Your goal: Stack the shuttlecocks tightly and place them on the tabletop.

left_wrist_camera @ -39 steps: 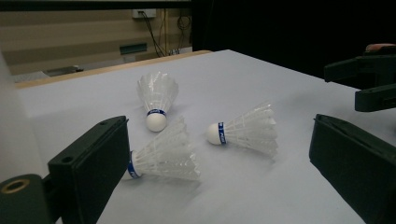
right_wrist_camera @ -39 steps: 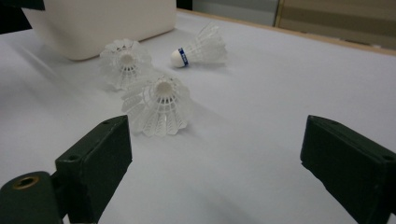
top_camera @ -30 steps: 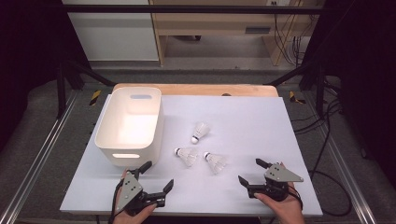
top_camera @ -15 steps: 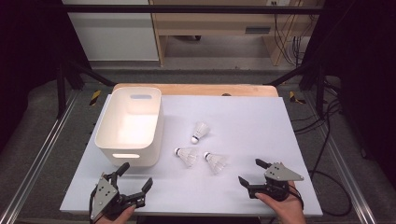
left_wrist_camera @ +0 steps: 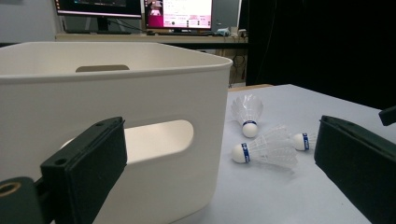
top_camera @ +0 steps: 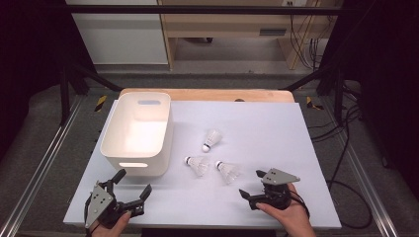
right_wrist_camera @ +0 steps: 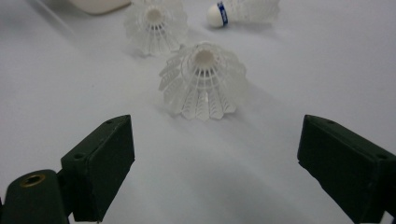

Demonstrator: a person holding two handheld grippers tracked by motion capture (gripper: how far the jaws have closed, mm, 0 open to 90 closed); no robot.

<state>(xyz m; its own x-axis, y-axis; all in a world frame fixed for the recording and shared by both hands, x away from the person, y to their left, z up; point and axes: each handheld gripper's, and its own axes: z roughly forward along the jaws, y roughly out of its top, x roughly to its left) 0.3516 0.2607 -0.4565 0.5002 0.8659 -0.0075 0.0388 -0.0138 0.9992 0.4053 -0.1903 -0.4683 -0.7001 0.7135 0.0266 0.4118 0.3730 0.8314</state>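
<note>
Beside the white bin, on its right, lie the three shuttlecocks we are after: the far shuttlecock furthest from us, the middle shuttlecock close to the bin's near right corner, and the near shuttlecock just right of that one. None is in the bin yet, so we judge the work to be at its first pickup.

Our right gripper sits low on the table, further from the bin than the near shuttlecock and close to it, with its jaws spread wide and nothing between them. In the right gripper view the near shuttlecock lies straight ahead, its open skirt turned towards us and its cork pointing away. Our left gripper waits in front of the bin's near wall, jaws likewise wide apart and empty.

To do this well, we should slide the right gripper forward until the skirt sits squarely between the jaws, then close gently: the feathers look light and springy, and a hard squeeze could crush them or flick the shuttlecock aside. Gripping nearer the cork would likely hold firmer. We should also approach slowly, so as not to nudge the middle shuttlecock lying just beside it.
</note>
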